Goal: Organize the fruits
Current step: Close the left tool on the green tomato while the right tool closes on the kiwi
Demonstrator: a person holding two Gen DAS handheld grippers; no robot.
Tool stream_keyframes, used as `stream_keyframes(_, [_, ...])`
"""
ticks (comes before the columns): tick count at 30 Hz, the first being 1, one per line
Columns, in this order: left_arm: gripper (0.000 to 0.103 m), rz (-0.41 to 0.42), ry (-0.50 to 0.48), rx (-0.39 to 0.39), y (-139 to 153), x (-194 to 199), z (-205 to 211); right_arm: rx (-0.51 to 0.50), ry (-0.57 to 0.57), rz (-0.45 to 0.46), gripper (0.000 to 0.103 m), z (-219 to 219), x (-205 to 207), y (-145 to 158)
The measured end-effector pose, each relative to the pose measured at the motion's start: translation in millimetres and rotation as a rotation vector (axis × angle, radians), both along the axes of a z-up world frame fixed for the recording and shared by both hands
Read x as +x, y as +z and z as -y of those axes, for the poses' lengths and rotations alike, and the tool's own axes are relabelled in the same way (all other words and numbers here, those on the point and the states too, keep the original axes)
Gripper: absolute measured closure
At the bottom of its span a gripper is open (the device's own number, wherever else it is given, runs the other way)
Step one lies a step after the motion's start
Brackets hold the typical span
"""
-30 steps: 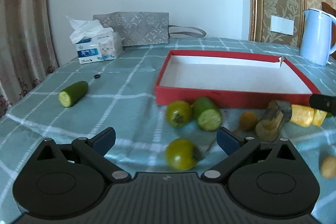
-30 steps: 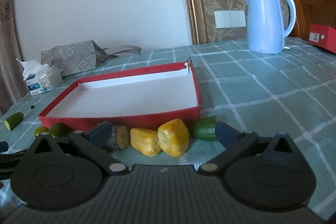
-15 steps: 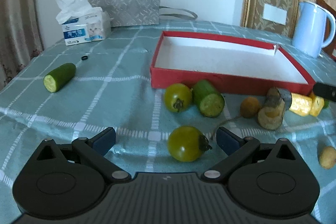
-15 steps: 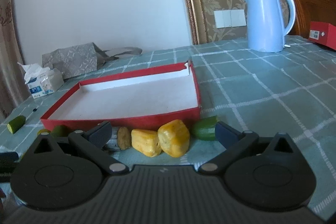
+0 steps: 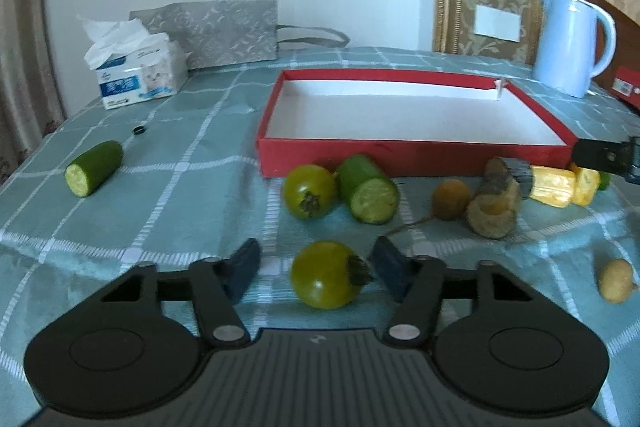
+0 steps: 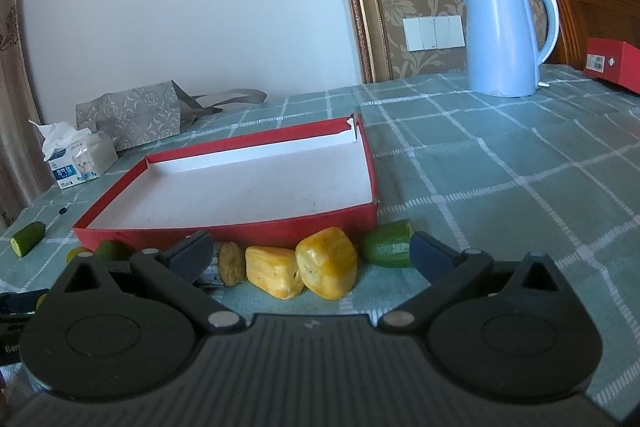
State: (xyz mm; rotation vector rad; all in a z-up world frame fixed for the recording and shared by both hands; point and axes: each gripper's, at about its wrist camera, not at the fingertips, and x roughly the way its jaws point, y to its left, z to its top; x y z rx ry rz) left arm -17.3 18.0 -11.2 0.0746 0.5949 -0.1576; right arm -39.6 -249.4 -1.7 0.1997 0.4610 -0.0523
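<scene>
A red box lid with a white inside lies empty on the checked cloth. In the left wrist view, my left gripper is open around a green tomato, fingers apart from it on each side. Beyond lie a second green tomato, a cucumber piece, a small brown fruit and a brown chunk. In the right wrist view, my right gripper is open around two yellow chunks. A green piece lies by the right finger.
A cucumber piece lies far left. A tissue pack and a grey bag stand at the back. A blue kettle and a red box stand back right. A small yellow fruit lies right.
My left gripper has moved forward so the near green tomato now sits between its fingers, and the fingers have narrowed. The right gripper has barely moved.
</scene>
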Motion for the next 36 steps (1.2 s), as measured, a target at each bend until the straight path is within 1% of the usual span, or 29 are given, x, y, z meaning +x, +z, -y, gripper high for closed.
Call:
stream_keyframes(3, [0.060, 0.010, -0.020, 0.000, -0.4, -2.3, 3.3, -0.001, -0.002, 0.000, 0.000, 0.3, 0.0, 0.1])
stream_keyframes(4, [0.062, 0.013, -0.025, 0.000, -0.6, -3.1, 4.0, 0.002, -0.002, 0.001, 0.000, 0.6, 0.0, 0.3])
stream_keyframes(5, [0.066, 0.018, -0.026, 0.003, -0.8, -3.8, 4.1, 0.005, -0.004, 0.004, 0.000, 1.3, -0.5, 0.5])
stream_keyframes(9, [0.067, 0.016, -0.026, -0.029, -0.1, -3.4, -0.7, -0.006, -0.008, 0.021, 0.000, 6.4, -4.3, 3.3])
stream_keyframes(12, [0.067, 0.015, -0.019, -0.056, 0.4, -3.1, -4.7, -0.042, -0.023, 0.035, 0.000, 18.7, -12.5, 8.1])
stream_keyframes(16, [0.067, 0.020, -0.009, -0.094, 1.7, -2.9, -11.0, -0.106, -0.040, 0.036, 0.000, 46.4, -30.1, 13.9])
stream_keyframes(19, [0.067, 0.019, -0.009, -0.101, 1.9, -2.2, -11.8, -0.102, 0.012, 0.022, 0.000, 61.6, -45.6, 16.5])
stream_keyframes(21, [0.067, 0.016, -0.011, -0.100, 1.6, -2.0, -11.6, -0.083, 0.083, 0.006, 0.000, 62.8, -53.9, 15.0])
stream_keyframes(23, [0.067, 0.017, -0.009, -0.102, 1.6, -2.7, -12.3, -0.080, 0.157, 0.000, 0.000, 55.0, -61.0, 11.5])
stream_keyframes(25, [0.067, 0.016, -0.007, -0.105, 1.6, -3.0, -13.0, -0.129, 0.230, 0.013, 0.000, 38.5, -67.5, 7.9])
stream_keyframes(27, [0.067, 0.017, -0.005, -0.104, 1.3, -3.4, -13.3, -0.192, 0.261, 0.042, 0.000, 21.4, -72.6, 4.8])
stream_keyframes(28, [0.067, 0.016, -0.006, -0.105, 1.2, -3.6, -13.2, -0.210, 0.280, 0.054, 0.004, 14.3, -74.6, 2.9])
stream_keyframes(29, [0.067, 0.017, -0.005, -0.104, 1.3, -4.3, -13.1, -0.221, 0.304, 0.062, 0.015, 8.0, -76.0, 1.9])
stream_keyframes(30, [0.067, 0.018, -0.006, -0.101, 1.3, -4.7, -12.9, -0.224, 0.324, 0.052, 0.017, 2.8, -75.5, 0.9])
stream_keyframes(31, [0.067, 0.017, -0.011, -0.101, 1.2, -4.4, -13.1, -0.222, 0.346, 0.025, 0.019, -1.5, -72.3, -1.2])
stream_keyframes(32, [0.067, 0.017, -0.014, -0.100, 1.2, -4.6, -13.0, -0.221, 0.357, 0.003, 0.027, -4.9, -68.0, -2.8])
stream_keyframes(36, [0.067, 0.020, -0.011, -0.097, 0.9, -5.1, -12.5, -0.206, 0.403, -0.067, 0.050, -13.8, -57.9, -12.5])
